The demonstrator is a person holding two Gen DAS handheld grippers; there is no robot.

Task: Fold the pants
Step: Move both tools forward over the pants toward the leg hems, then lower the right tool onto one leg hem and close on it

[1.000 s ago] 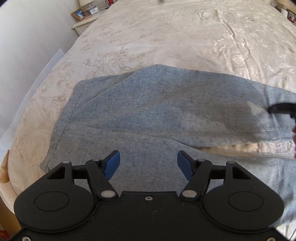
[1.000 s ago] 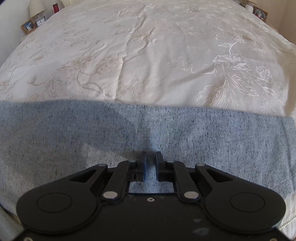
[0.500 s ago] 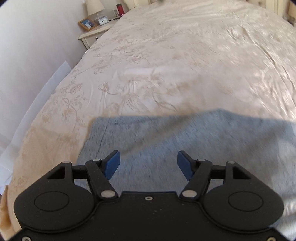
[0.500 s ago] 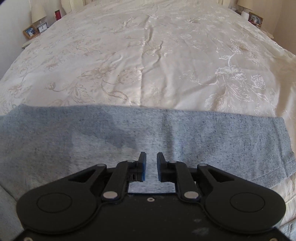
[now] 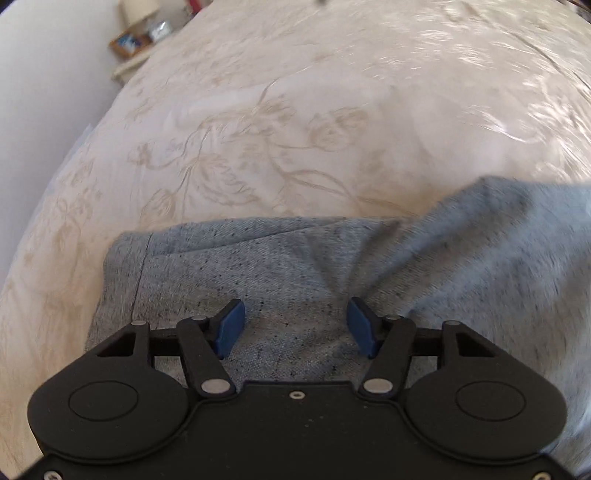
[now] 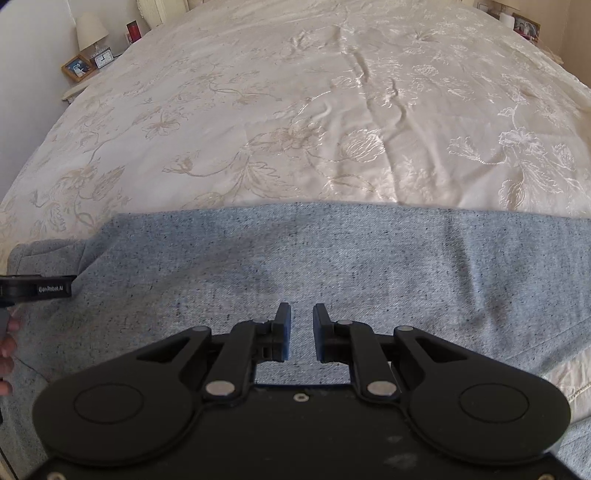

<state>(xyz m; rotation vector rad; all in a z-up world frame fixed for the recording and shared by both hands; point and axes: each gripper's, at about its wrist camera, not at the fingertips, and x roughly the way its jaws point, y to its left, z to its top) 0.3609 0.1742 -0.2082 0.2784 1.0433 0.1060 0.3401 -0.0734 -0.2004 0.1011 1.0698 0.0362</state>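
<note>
Grey-blue speckled knit pants (image 6: 332,266) lie across the near part of a cream satin bedspread w/ embroidered flowers (image 6: 332,110). In the right wrist view they fill the band from 9 to 3 o'clock, far edge straight. In the left wrist view the pants (image 5: 258,273) show a stitched hem edge at 9 o'clock & a raised fold running toward 2 o'clock.

Left gripper (image 5: 295,323): blue pads wide apart, jaws closing, fabric under and between them but pads not pressing it. Its black body (image 6: 37,290) shows at 9 o'clock in the right wrist view, w/ fingers of a hand (image 6: 7,347) just below.

Right gripper (image 6: 301,330): jaws narrow, small gap; cloth seen through the gap, can't tell if any is pinched.

Wooden photo frame (image 6: 77,67), small clock (image 6: 103,58) & cream lamp (image 6: 90,31) sit at 10 o'clock beside the bed.
</note>
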